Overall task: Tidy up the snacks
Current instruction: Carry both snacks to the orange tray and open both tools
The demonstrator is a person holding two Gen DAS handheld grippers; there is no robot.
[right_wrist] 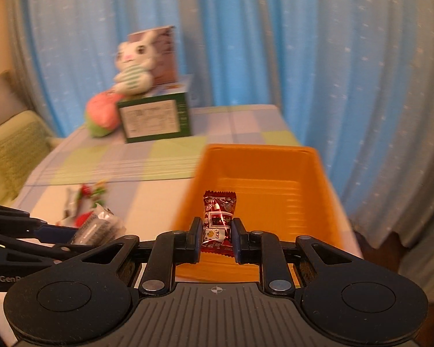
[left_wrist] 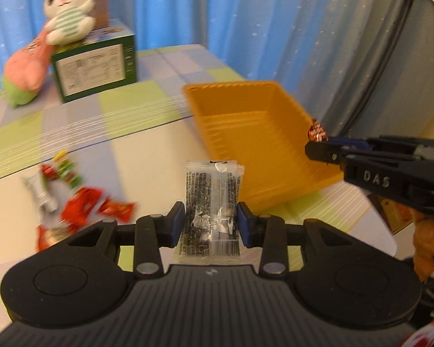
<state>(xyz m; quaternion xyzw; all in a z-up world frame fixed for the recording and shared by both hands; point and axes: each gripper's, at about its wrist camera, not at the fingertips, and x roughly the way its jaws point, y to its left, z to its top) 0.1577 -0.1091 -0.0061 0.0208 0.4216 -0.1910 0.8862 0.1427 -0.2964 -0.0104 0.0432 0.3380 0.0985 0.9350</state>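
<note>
My left gripper (left_wrist: 211,222) is shut on a clear packet with black print (left_wrist: 211,202) and holds it upright above the table, just left of the orange bin (left_wrist: 240,127). My right gripper (right_wrist: 217,231) is shut on a dark red candy packet (right_wrist: 218,219) at the near rim of the orange bin (right_wrist: 263,179), whose inside looks bare. The right gripper also shows in the left wrist view (left_wrist: 321,144) at the bin's right rim. The left gripper with its packet shows in the right wrist view (right_wrist: 81,232). A pile of red and silver snack packets (left_wrist: 72,199) lies on the table to the left.
A checked cloth covers the table (left_wrist: 147,107). At the far left stand a green box (left_wrist: 95,66), a white plush rabbit (left_wrist: 69,8) and a pink plush (left_wrist: 26,72). Blue curtains hang behind. The table's right edge is close to the bin.
</note>
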